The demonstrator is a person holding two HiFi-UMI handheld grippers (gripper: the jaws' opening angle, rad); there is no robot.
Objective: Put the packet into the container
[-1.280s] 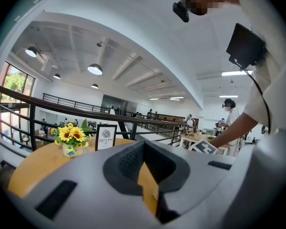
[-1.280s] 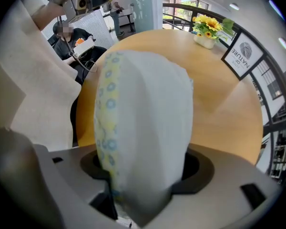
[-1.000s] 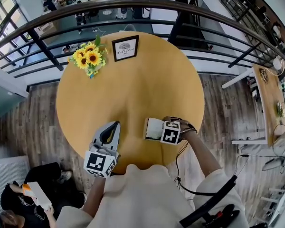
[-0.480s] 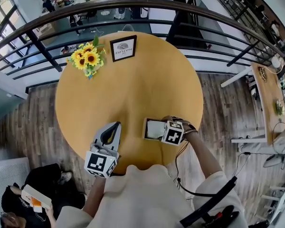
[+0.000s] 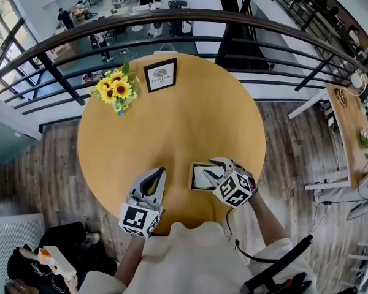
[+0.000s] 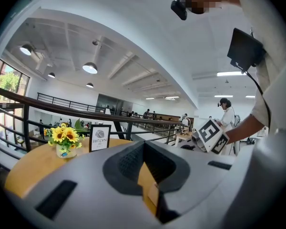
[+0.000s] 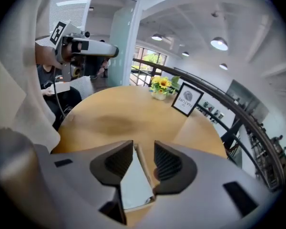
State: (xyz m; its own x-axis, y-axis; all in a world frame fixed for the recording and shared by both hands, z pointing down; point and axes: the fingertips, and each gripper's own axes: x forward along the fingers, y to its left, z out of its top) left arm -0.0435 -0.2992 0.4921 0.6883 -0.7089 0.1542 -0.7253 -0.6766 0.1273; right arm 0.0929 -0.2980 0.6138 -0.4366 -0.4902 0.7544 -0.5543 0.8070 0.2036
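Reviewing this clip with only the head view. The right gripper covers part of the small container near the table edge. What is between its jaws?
Observer: In its own view the right gripper straddles one side wall of the shallow brown container; the jaws are closing, with a gap beside one pad.
Operator: Is the packet inside?
Observer: Yes, a flat white packet lies inside, beside that wall.
Operator: And the left gripper?
Observer: The left gripper has its dark ribbed pads together, nothing between them.
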